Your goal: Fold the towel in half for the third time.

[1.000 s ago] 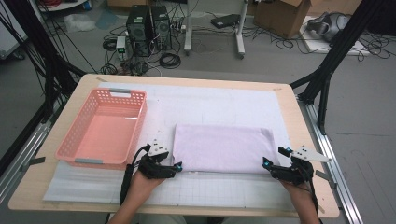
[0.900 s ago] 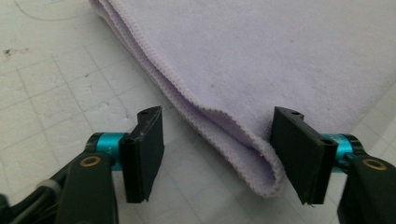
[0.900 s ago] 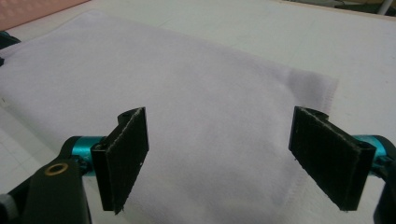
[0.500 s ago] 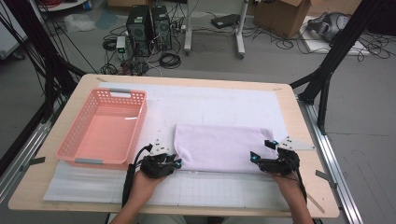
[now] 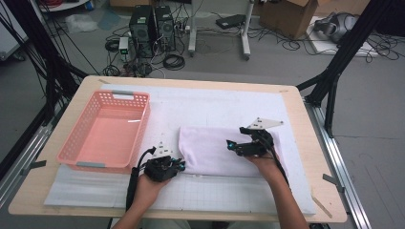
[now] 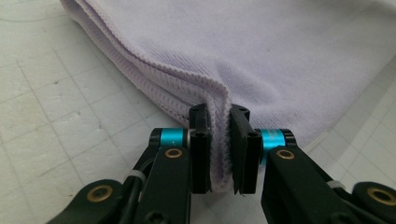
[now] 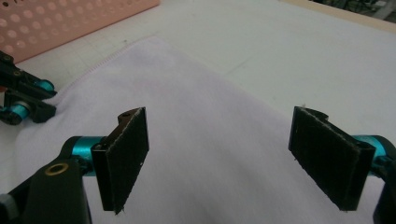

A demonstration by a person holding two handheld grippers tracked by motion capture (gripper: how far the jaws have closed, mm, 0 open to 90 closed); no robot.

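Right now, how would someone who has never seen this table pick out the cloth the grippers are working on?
Start at the white gridded mat covering the wooden table, then look right of the pink perforated plastic basket. The folded pale lilac towel lies flat at the mat's near edge, its corner pinched by the left gripper. It is the only soft fabric there.

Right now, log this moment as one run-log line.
left gripper: jaws just closing, shut on towel corner | right gripper: open above towel, holding nothing | basket: empty, left of towel
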